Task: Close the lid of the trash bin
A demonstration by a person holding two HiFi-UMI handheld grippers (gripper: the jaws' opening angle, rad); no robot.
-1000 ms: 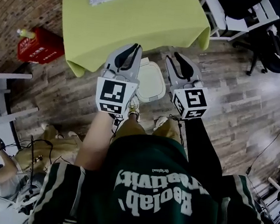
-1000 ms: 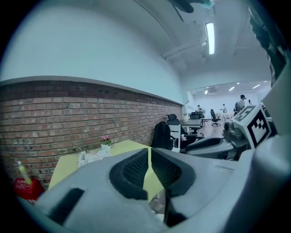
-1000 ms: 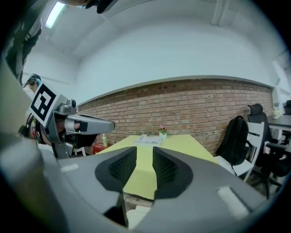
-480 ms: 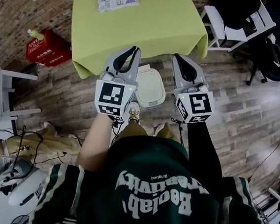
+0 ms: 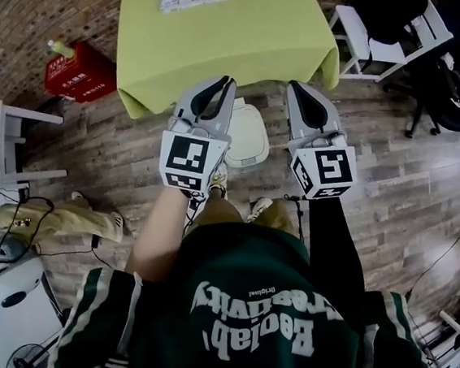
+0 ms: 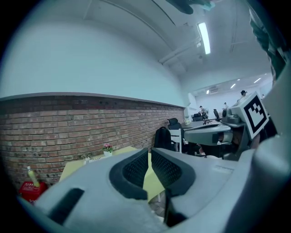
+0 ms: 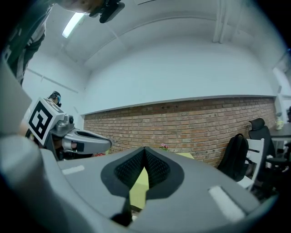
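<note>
— Where is the trash bin (image 5: 250, 136)?
— Head view: it is on the floor beside the green worktop (image 5: 229, 32), lid down, below and between my left gripper (image 5: 224, 82) and right gripper (image 5: 294, 88). Left gripper hides its edge; the inside I cannot see.
— And the fingers?
— Left gripper view: fingers (image 6: 132, 169) pressed together, empty. Right gripper view: fingers (image 7: 155, 167) pressed together, empty. No bin visible there.

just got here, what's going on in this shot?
A person stands over a white bin on the floor beside the green table, with a hand-held gripper in each hand. The lid looks closed. The left hand-held gripper and the right hand-held gripper are both shut and empty, held up level, touching nothing.
</note>
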